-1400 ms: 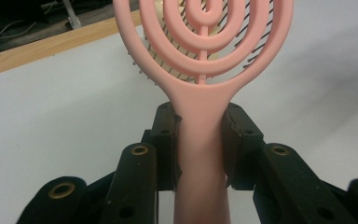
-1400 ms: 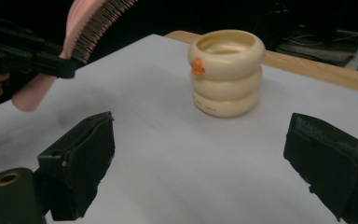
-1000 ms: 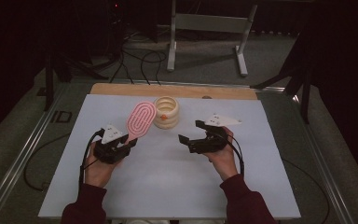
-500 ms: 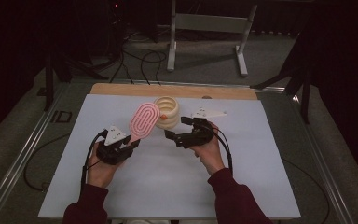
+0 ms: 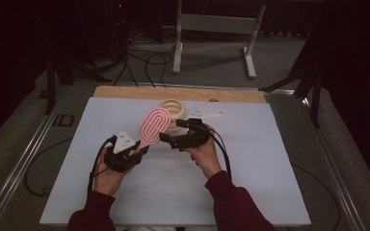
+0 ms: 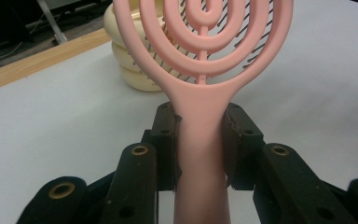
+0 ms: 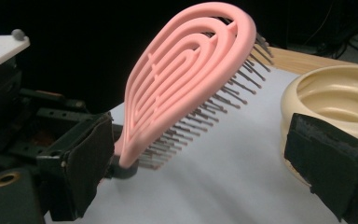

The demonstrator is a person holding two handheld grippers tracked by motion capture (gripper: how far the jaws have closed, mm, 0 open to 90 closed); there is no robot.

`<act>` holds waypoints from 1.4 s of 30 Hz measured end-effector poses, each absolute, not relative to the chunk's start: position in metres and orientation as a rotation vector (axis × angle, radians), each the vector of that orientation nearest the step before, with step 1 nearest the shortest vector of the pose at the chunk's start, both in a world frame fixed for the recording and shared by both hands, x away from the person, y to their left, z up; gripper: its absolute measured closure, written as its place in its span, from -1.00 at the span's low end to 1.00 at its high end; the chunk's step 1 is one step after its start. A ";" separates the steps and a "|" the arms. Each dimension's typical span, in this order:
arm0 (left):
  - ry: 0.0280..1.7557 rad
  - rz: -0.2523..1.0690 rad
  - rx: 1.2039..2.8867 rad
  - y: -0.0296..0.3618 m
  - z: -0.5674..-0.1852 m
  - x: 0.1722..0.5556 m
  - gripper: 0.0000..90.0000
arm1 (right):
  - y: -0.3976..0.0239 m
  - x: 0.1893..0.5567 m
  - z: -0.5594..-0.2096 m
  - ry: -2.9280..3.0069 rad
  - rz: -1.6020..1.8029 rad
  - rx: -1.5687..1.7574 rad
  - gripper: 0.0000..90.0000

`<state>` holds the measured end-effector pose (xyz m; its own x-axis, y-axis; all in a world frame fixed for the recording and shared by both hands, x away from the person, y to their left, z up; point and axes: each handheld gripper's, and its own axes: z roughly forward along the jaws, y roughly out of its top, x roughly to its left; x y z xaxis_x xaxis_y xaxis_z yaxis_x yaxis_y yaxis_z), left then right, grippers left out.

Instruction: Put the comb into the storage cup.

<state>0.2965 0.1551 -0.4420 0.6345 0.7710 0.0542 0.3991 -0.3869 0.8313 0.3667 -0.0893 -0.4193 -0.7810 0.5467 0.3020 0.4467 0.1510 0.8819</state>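
Pink hairbrush [image 6: 200,135] in left hand-held gripper [image 6: 200,144], upright.

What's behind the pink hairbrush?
A cream ribbed bowl stands on the white table right behind the pink hairbrush that the left gripper holds. The brush head covers the bowl's right part.

You wear dark maroon long sleeves [image 5: 231,204] that reach your wrists. Your left gripper [image 5: 137,150] and right gripper [image 5: 166,138] are black, angular frames with brass-ringed screw holes along the jaw arms and flat, dark, worn pads [image 6: 237,140]. Each carries a pale grey three-cornered plate [image 5: 124,141] on top, and a black cable [image 5: 221,154] trails back from each.
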 end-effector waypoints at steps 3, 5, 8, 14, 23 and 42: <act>0.906 0.560 2.014 0.153 -0.442 0.296 0.55 | -0.087 0.371 -0.421 2.325 1.734 1.030 -0.81; 0.902 0.557 2.015 0.152 -0.443 0.295 0.55 | -0.086 0.373 -0.420 2.329 1.742 1.040 -0.81; 0.885 0.560 2.012 0.151 -0.443 0.294 0.55 | -0.081 0.374 -0.419 2.343 1.748 1.055 -0.81; 0.838 0.561 1.993 0.151 -0.442 0.291 0.55 | -0.072 0.375 -0.417 2.396 1.737 1.055 -0.71; 0.816 0.556 1.992 0.151 -0.443 0.291 0.55 | -0.073 0.378 -0.419 2.449 1.827 1.111 -0.12; 0.824 0.540 2.017 0.152 -0.448 0.295 0.55 | -0.056 0.369 -0.414 2.512 1.802 1.084 0.41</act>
<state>0.2946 0.1520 -0.4484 0.6874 0.7235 0.0639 0.3477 -0.4051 0.8456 0.3688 -0.0562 -0.4139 -0.7731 0.4310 0.4653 0.5788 0.1796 0.7954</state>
